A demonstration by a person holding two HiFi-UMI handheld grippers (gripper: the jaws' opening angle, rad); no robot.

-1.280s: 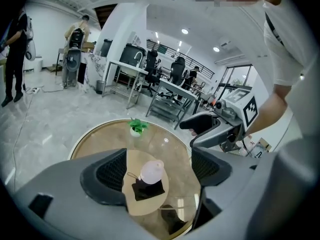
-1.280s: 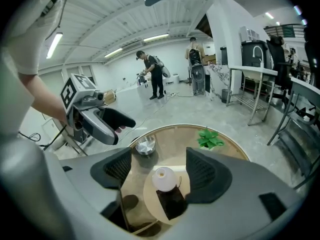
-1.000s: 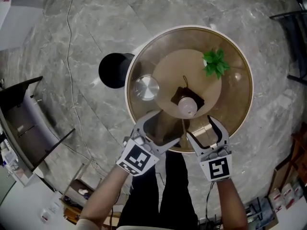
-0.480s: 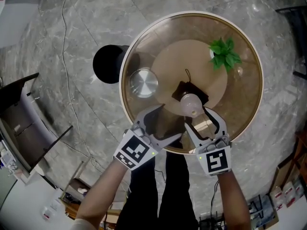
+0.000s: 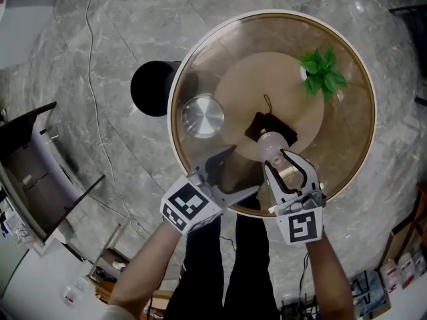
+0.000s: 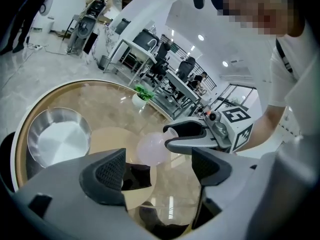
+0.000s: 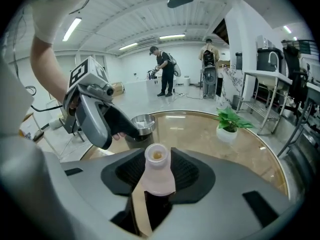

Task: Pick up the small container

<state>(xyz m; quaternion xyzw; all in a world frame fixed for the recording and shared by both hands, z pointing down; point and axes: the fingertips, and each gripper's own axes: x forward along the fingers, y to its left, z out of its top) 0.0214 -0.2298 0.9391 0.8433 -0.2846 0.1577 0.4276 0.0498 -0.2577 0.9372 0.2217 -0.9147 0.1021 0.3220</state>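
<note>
The small pale pink container [image 5: 269, 145] stands on a dark pad [image 5: 263, 125] near the front of the round glass table [image 5: 363, 119]. My right gripper [image 5: 280, 161] has its two jaws on either side of it. In the right gripper view the container [image 7: 156, 160] fills the gap of this gripper [image 7: 157, 173], and both pads touch its sides; the jaws have just been closing on it. My left gripper [image 5: 244, 171] hangs to the left over the table's front edge, open, with nothing between its jaws [image 6: 160, 169]. From there the container [image 6: 151, 149] shows beyond the left jaws, in the right gripper [image 6: 170, 139].
A steel bowl [image 5: 202, 117] sits on the table's left side and a small green potted plant [image 5: 322, 74] at the back right. A black round object [image 5: 152, 89] stands on the floor left of the table. People stand far off in the room [image 7: 162, 74].
Both grippers have come down toward the table. The right jaws have narrowed from wide open onto the container. The left jaws stay wide.
</note>
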